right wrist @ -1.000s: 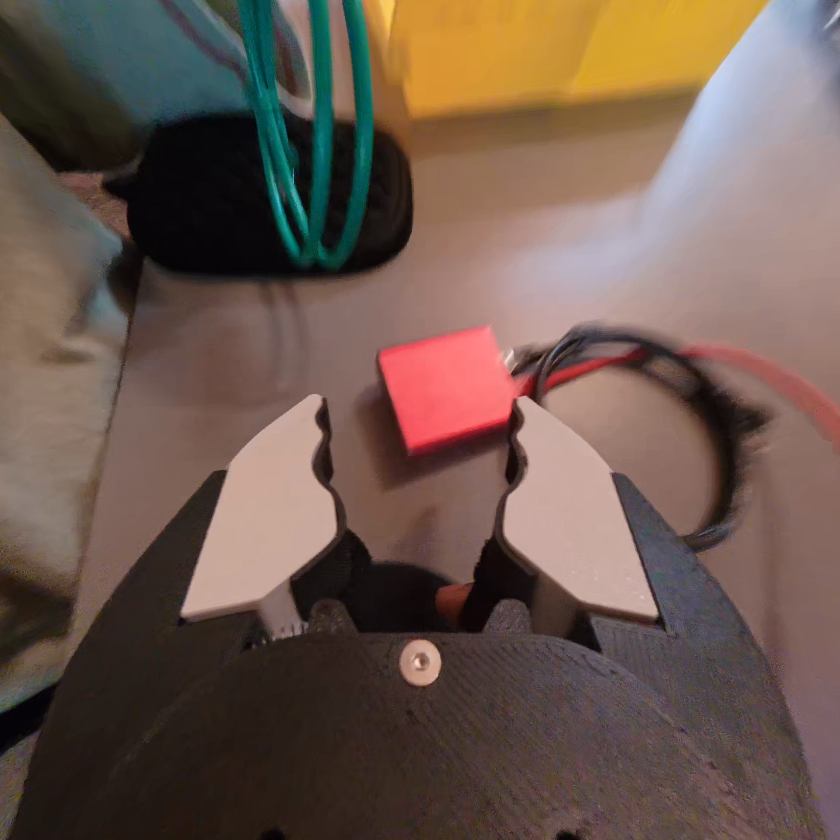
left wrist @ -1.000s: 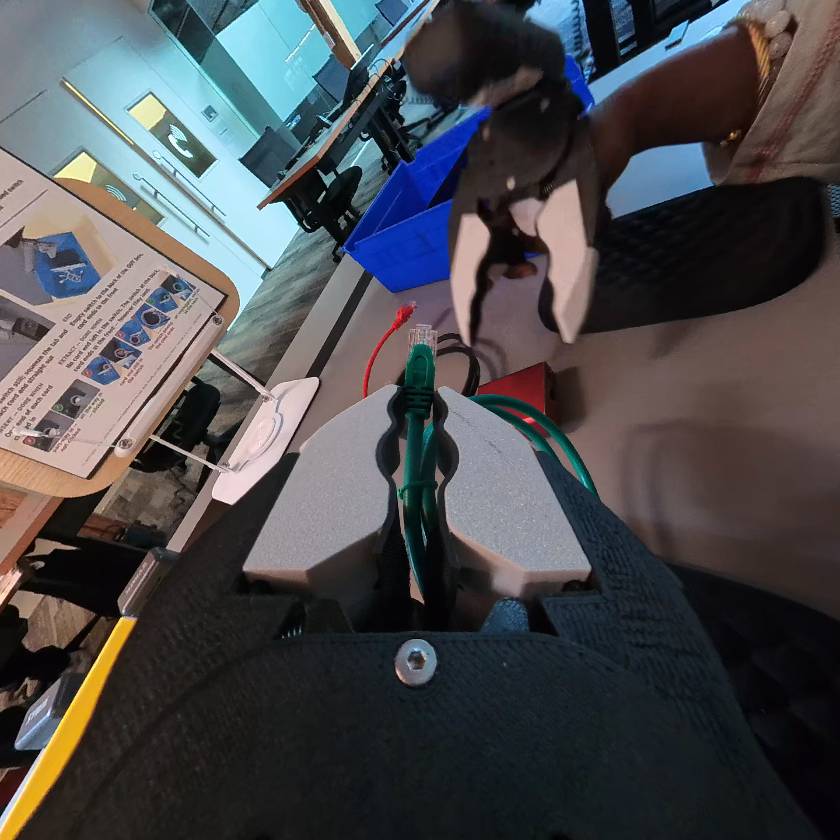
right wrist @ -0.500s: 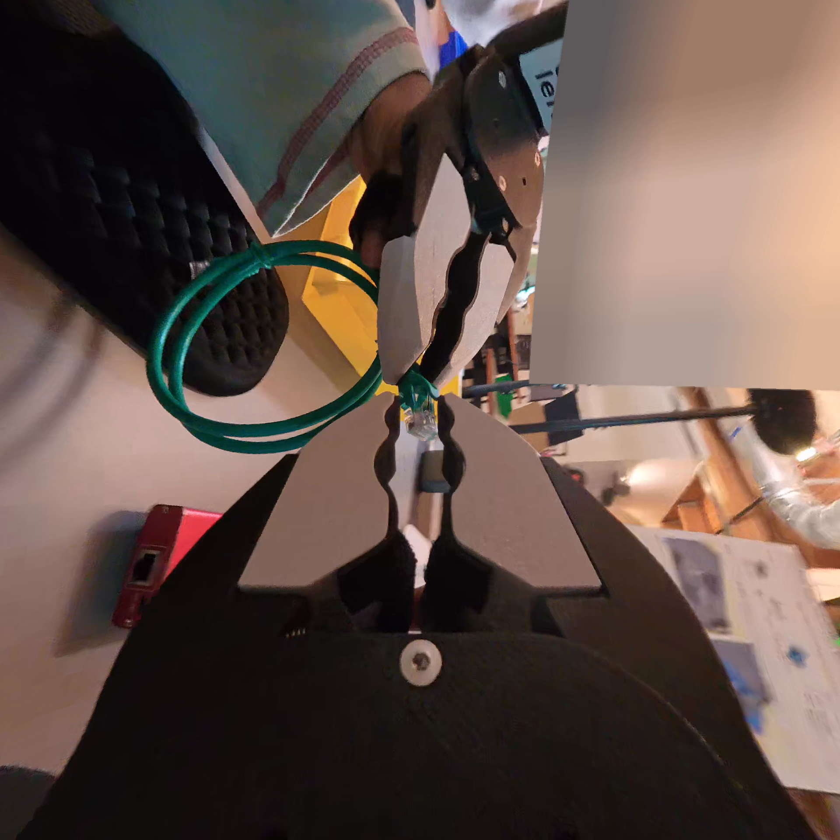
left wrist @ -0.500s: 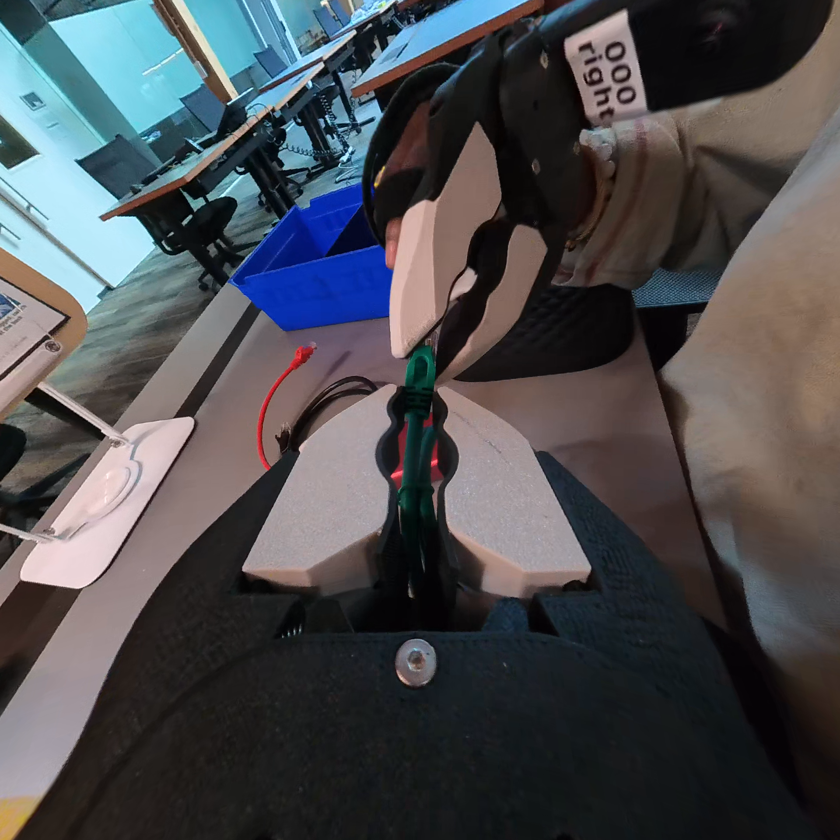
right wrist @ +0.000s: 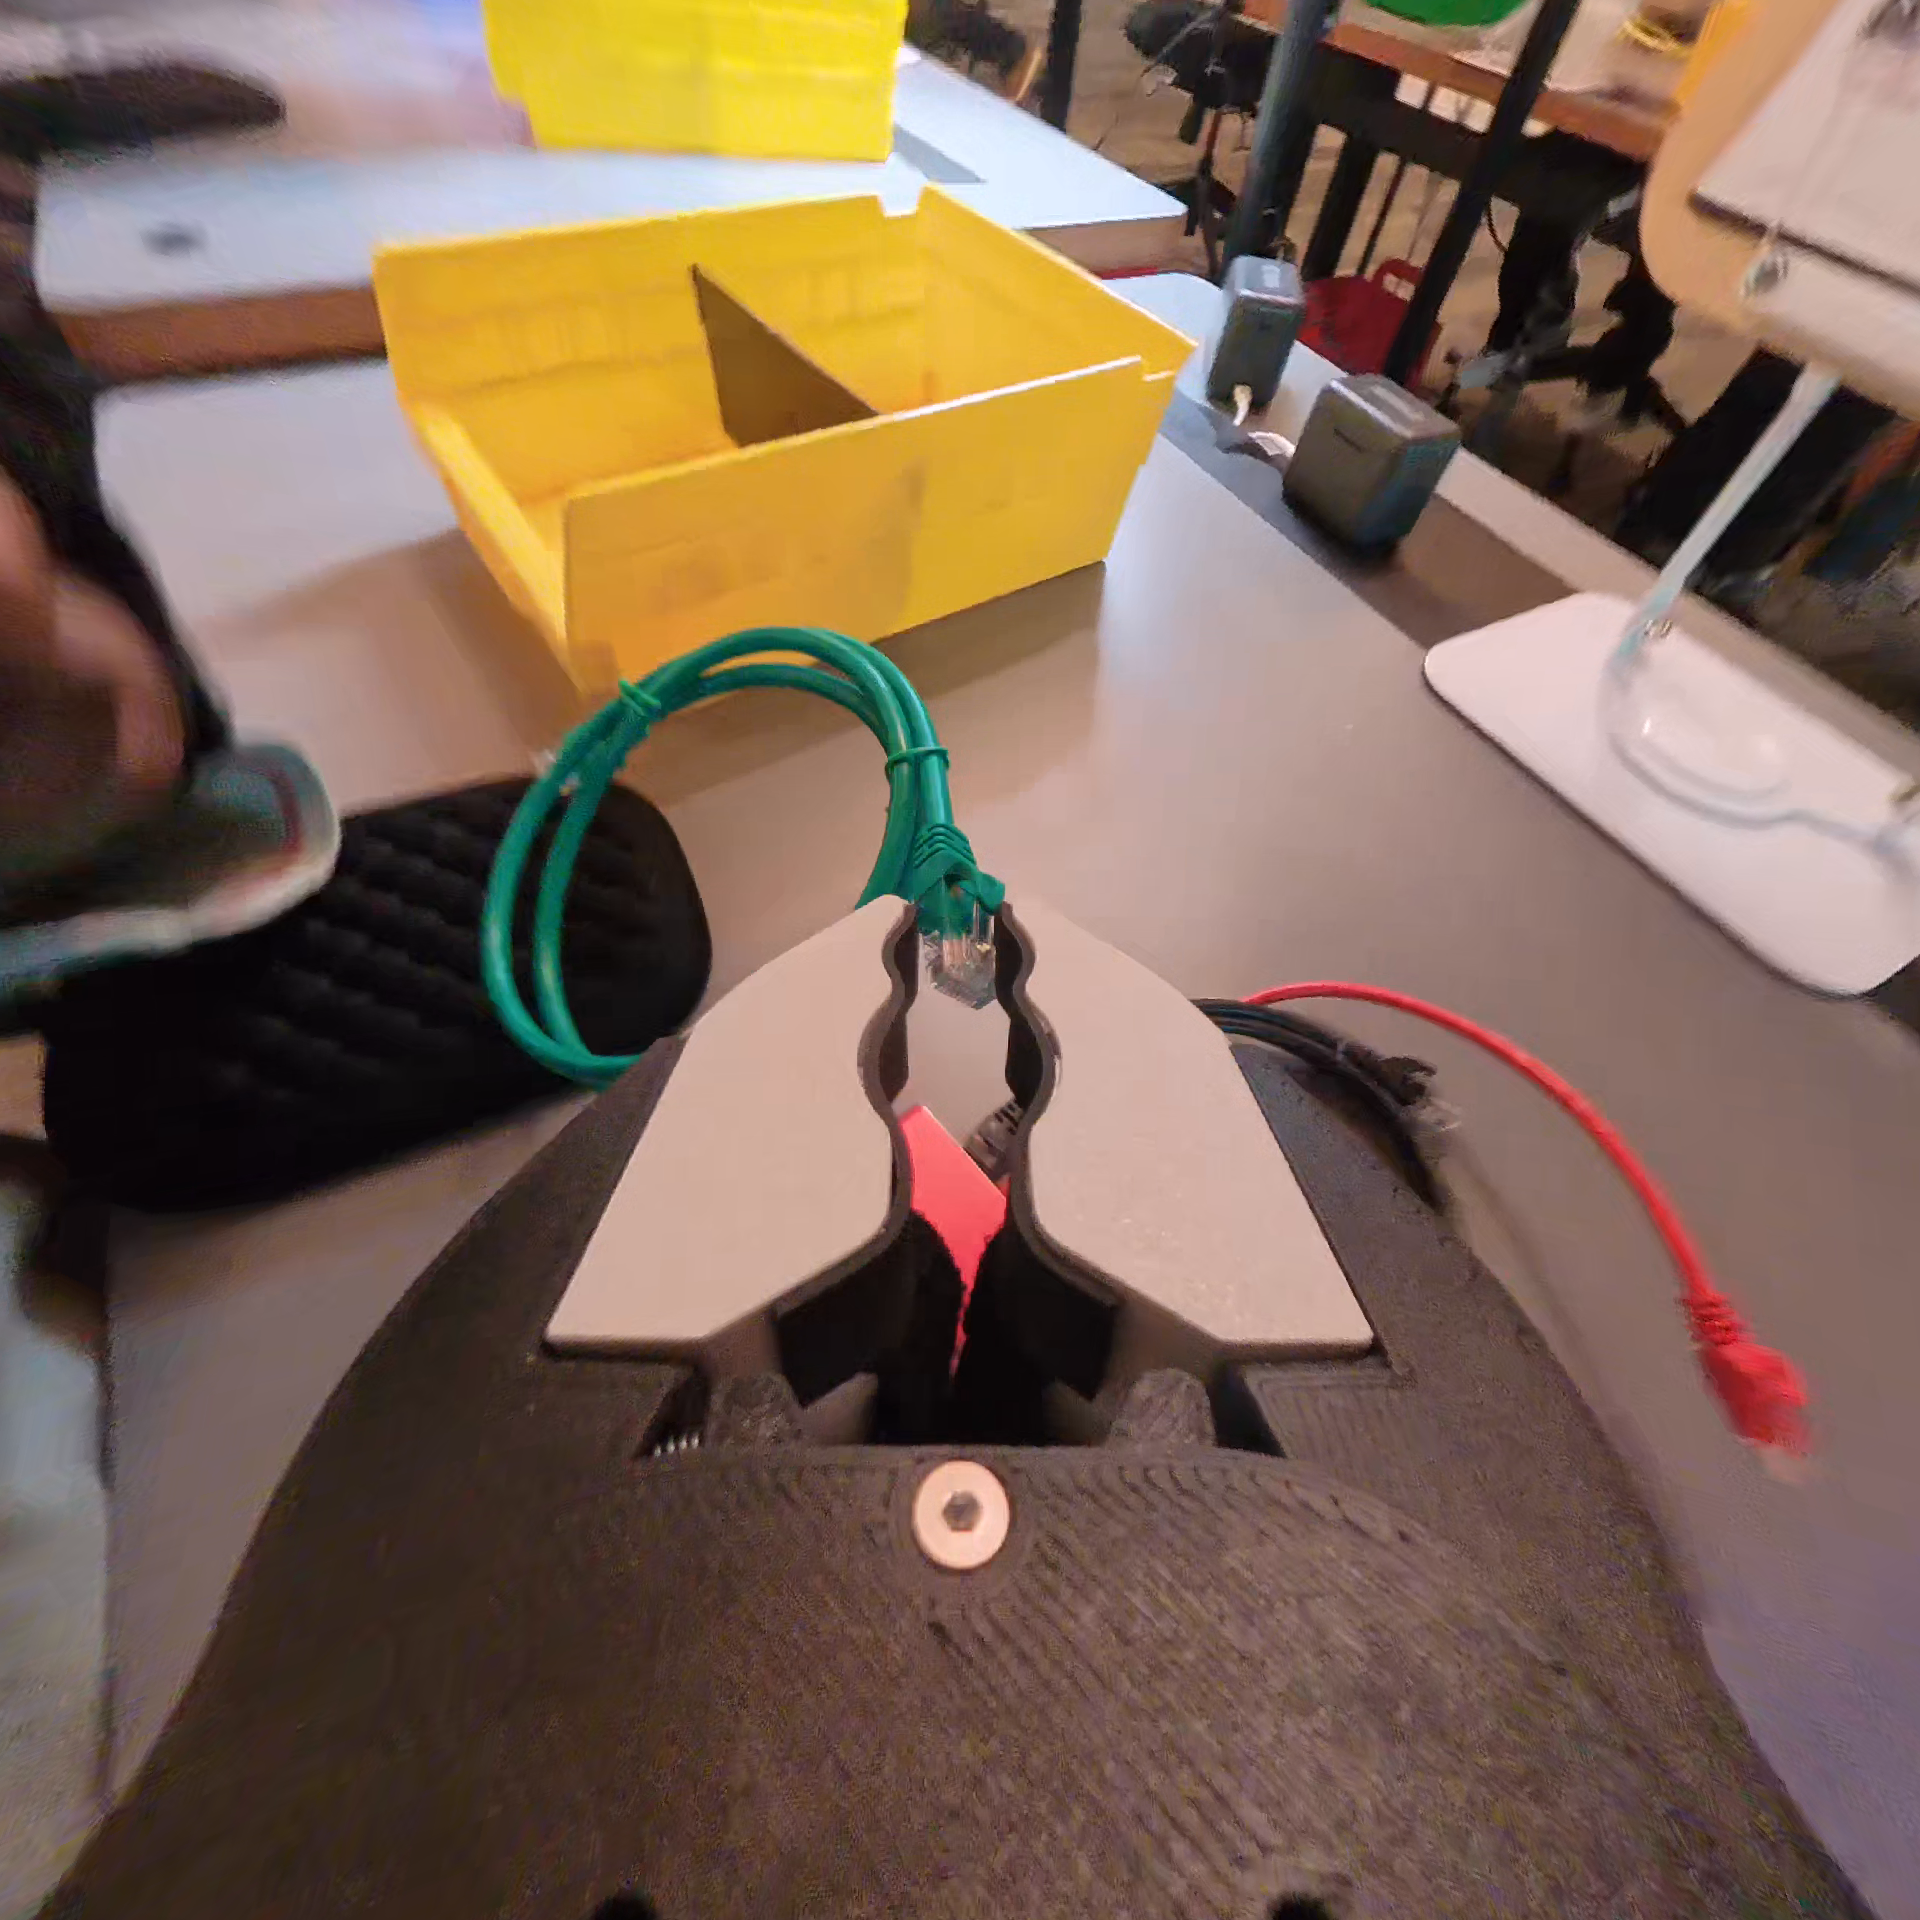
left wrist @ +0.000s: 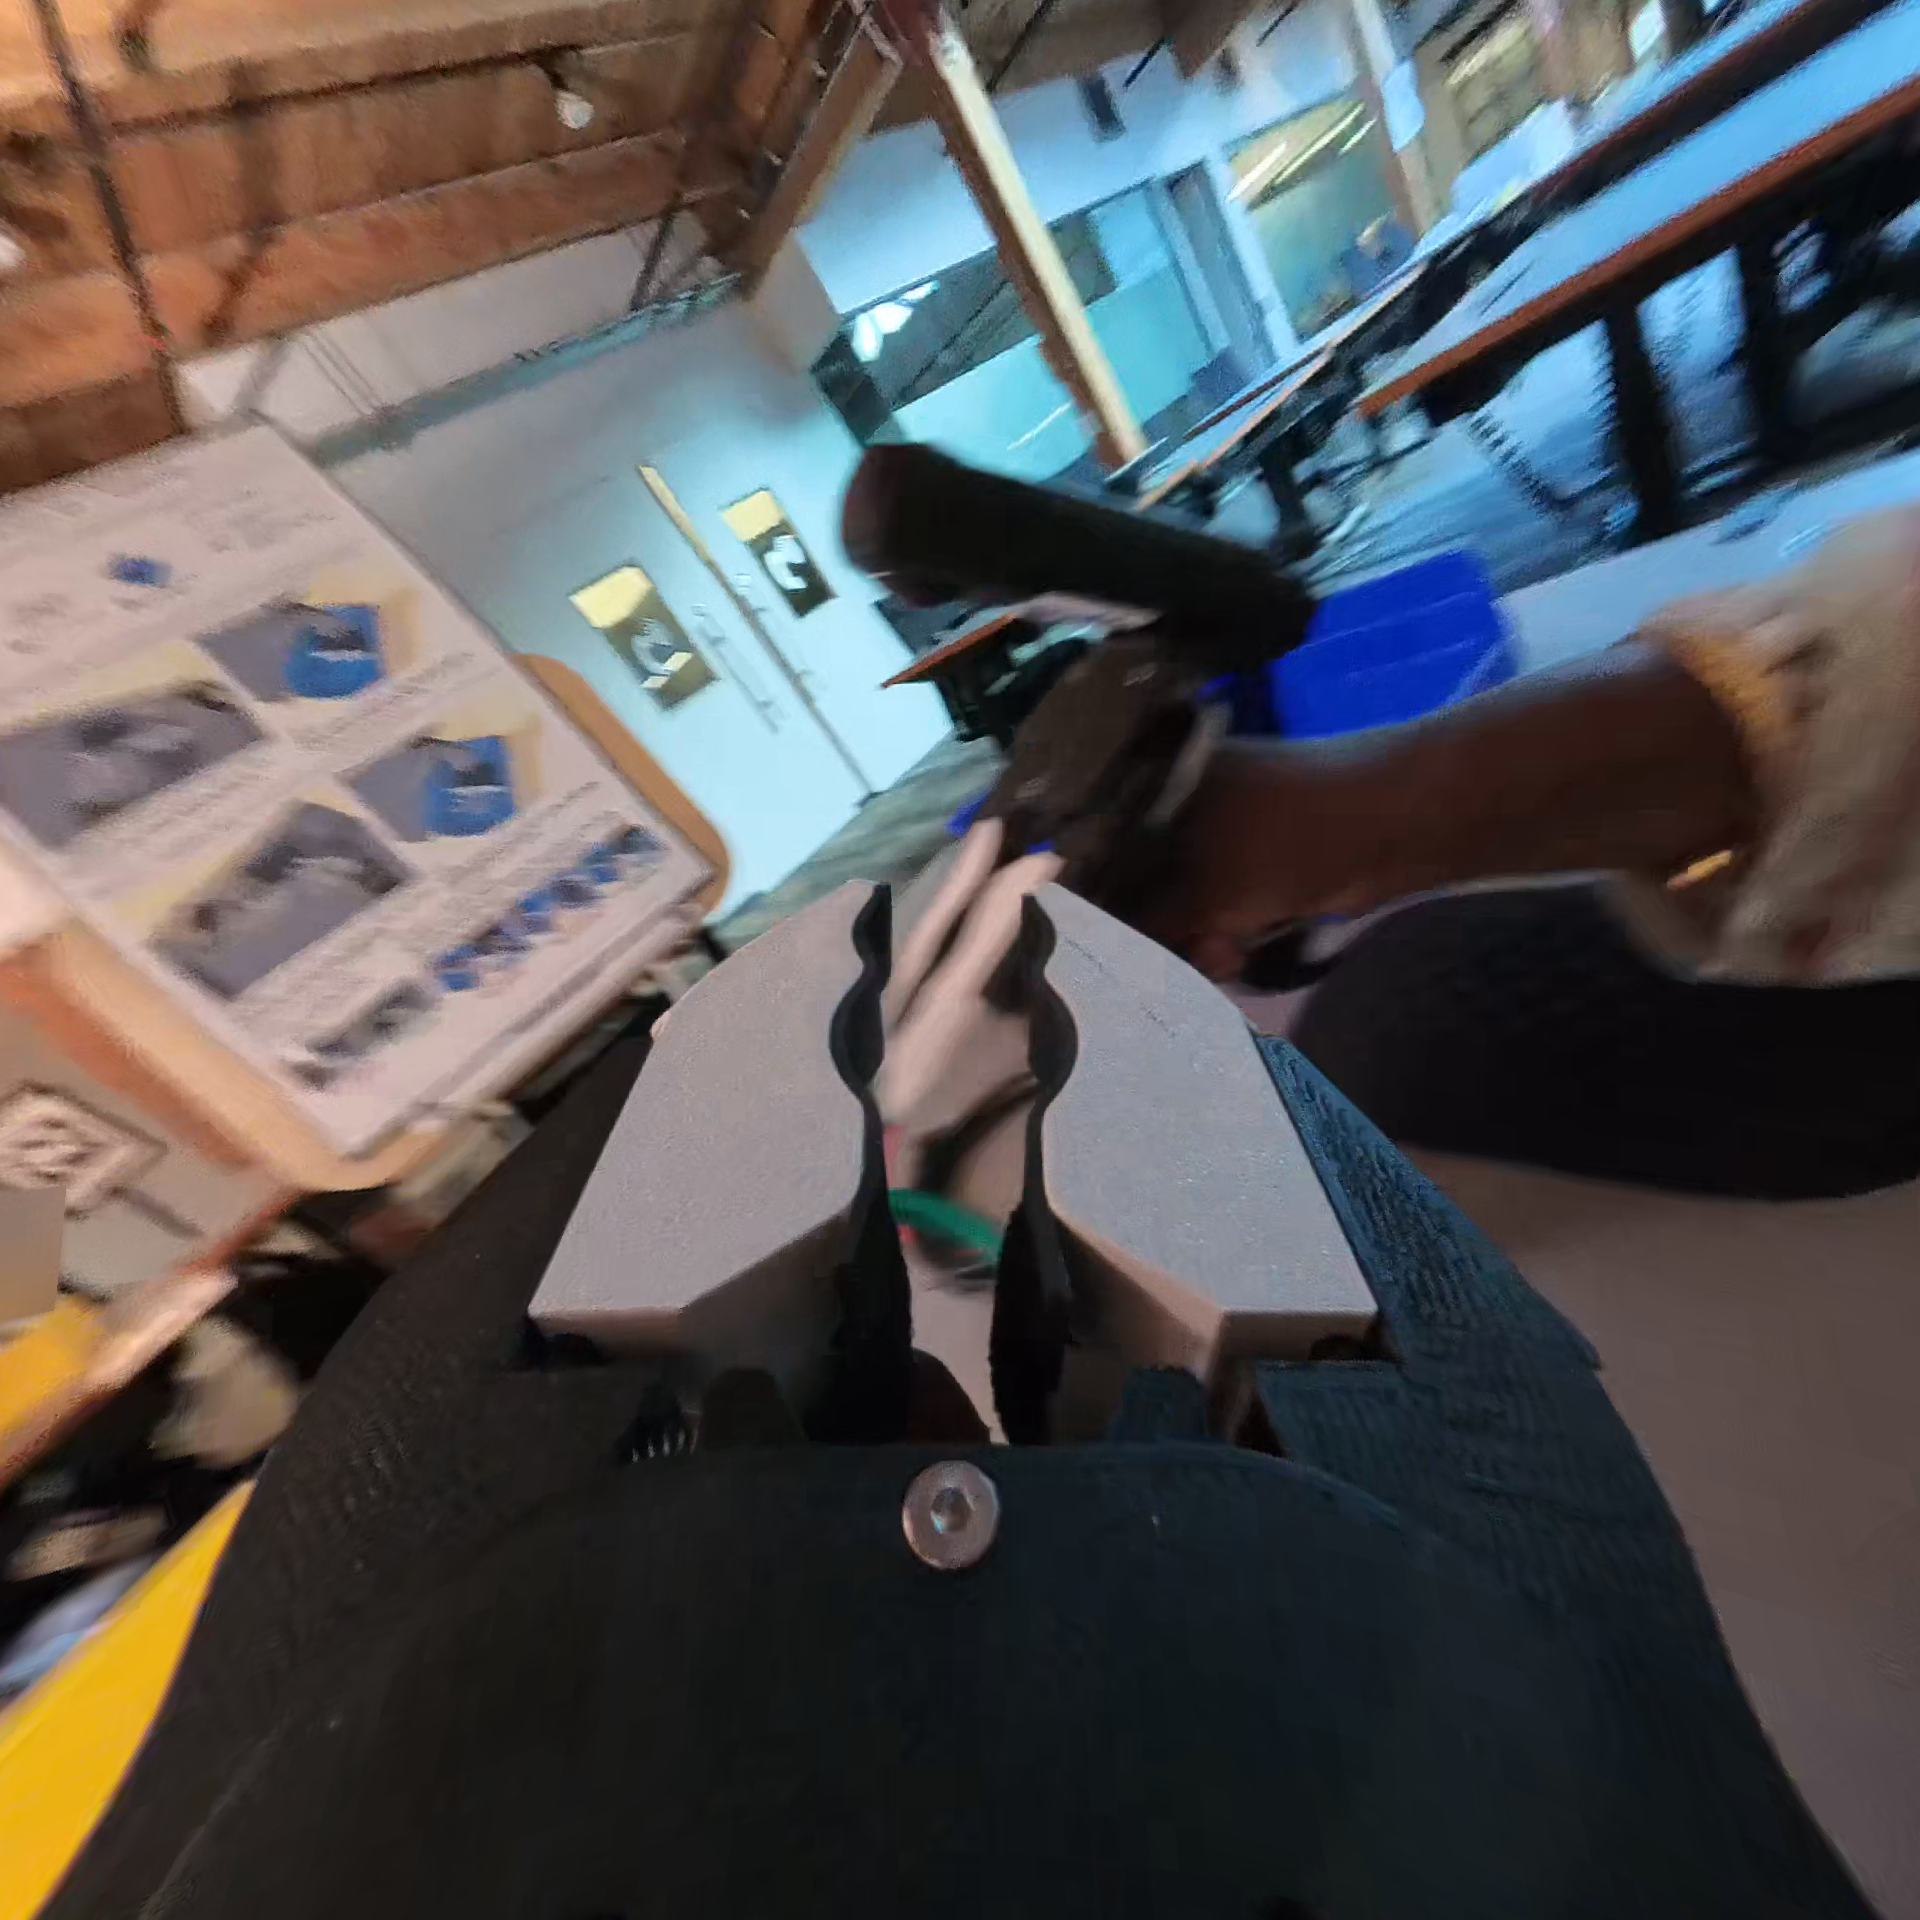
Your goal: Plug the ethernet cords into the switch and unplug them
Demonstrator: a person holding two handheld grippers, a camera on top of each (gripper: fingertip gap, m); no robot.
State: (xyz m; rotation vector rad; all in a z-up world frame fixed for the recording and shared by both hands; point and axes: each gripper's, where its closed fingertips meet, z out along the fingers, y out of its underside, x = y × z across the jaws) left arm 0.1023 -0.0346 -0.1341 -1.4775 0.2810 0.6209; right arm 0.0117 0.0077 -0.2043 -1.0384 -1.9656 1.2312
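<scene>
**Over the switch: green plug pinched and ready to go in**

Between the tips of the right gripper (right wrist: 957, 914) sits the clear plug of the green ethernet cord (right wrist: 727, 675) — the grey fingers (right wrist: 769, 1143) are nearly closed and pinch the connector by its moulded boot, contacts pointing back toward the camera. The rest of the cord hangs off to the left in a tied double loop above a black padded rest (right wrist: 343, 997). Directly beneath, glimpsed through the gap between the fingers, lies the red switch (right wrist: 948, 1195) on the grey table (right wrist: 1247, 790), with a black cable (right wrist: 1320, 1049) and a loose red cord (right wrist: 1621, 1174) trailing from its right side.

The left gripper (left wrist: 956, 914) holds nothing; its jaws stand slightly apart, and only a blurred sliver of green shows through the gap.

The step in hand looks like the insertion of the green cord. Next, I judge, the plug must be turned to face a free port and pushed straight in — the pinch is narrow and the coil's weight could twist the connector.

The plug is hard, glossy plastic; the cord is smooth and springy; the finger edges are wavy and matte. Behind stands a rigid yellow bin (right wrist: 831, 499) with a divider.
</scene>
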